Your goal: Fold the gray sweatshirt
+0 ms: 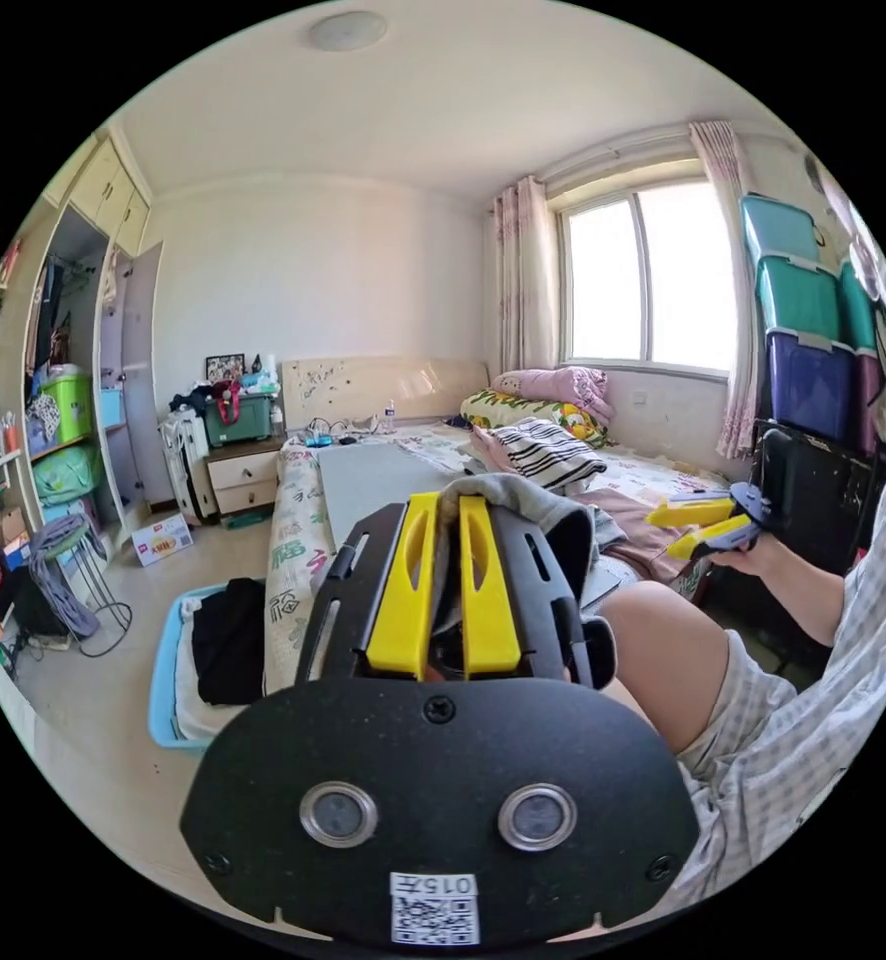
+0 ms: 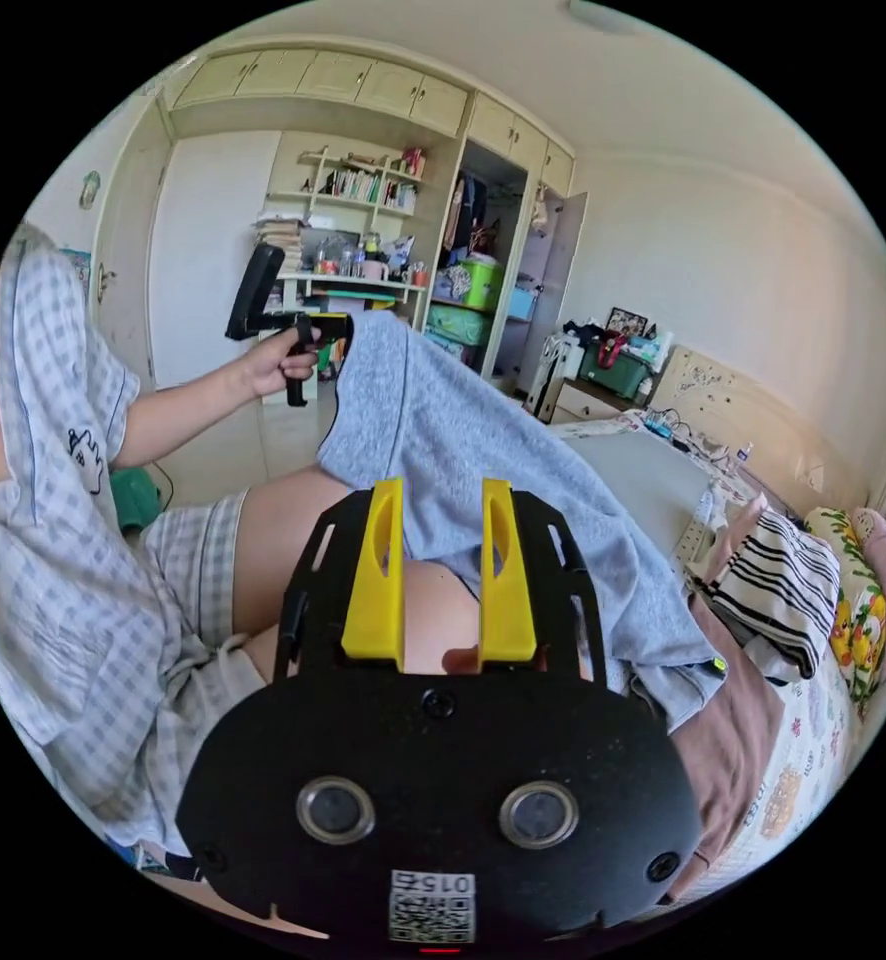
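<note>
My left gripper [image 1: 447, 510] has its jaws pressed together, pinching a fold of the sweatshirt [image 2: 483, 450]. My right gripper [image 2: 441, 500] stands spread, nothing between the jaws. The sweatshirt hangs from the left gripper across the person's knee [image 2: 293, 540] down to the bed [image 2: 793, 770], beside a striped cloth [image 2: 773, 590].

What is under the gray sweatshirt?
In the right gripper view the gray sweatshirt hangs from the left gripper over the person's bare knee and the bed. Whatever else lies beneath is covered.
</note>
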The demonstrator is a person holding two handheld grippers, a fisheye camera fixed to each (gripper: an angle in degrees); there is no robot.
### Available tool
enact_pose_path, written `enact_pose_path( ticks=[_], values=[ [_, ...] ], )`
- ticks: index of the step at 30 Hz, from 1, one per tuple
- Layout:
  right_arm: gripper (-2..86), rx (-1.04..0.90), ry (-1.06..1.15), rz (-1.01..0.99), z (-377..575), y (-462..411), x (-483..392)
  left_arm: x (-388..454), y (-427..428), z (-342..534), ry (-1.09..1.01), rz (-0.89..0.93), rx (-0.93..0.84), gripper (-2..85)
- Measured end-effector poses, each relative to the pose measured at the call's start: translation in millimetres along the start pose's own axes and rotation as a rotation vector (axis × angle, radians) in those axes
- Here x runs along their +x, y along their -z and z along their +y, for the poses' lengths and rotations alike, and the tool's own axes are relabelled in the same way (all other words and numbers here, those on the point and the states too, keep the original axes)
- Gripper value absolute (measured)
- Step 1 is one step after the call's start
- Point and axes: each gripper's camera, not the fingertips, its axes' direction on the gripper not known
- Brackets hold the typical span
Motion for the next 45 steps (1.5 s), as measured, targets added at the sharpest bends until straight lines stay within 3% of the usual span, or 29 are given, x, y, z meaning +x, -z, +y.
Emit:
enact_pose_path(
  ticks=[14, 21, 25, 31, 33, 38, 45],
  values=[
    [9.4, -0.429, 0.509, 0.137, -101.2, -213.8, -137.8, -27.5, -36.0, 45.6, -0.203, -0.034, -0.174, 4.8],
    [7.7, -0.493, 0.579, 0.209, -107.4, -257.7, -161.9, -33.4, -56.6, 93.7, -0.288, -0.051, -0.281, 6.1],
    [4.8, -0.487, 0.559, 0.244, -108.3, -264.5, -158.1, -43.2, -60.2, 118.5, -0.302, -0.084, -0.336, 6.2],
    [0.9, -0.479, 0.531, 0.247, -101.7, -260.9, -140.4, -25.2, -89.1, 140.7, -0.485, -0.135, -0.371, 7.8],
    [-0.1, -0.436, 0.458, 0.251, -102.5, -245.6, -122.4, -26.4, -96.7, 142.4, -0.489, -0.131, -0.374, 8.0],
    [-0.8, -0.224, 0.002, 0.185, -102.2, -156.6, -3.4, -12.2, -86.7, 133.5, -0.469, -0.024, -0.278, 8.4],
    [-0.8, -0.199, -0.100, 0.238, -54.1, -112.0, 55.8, 20.7, -83.3, 134.1, -0.499, 0.019, -0.202, 8.4]
  ],
)
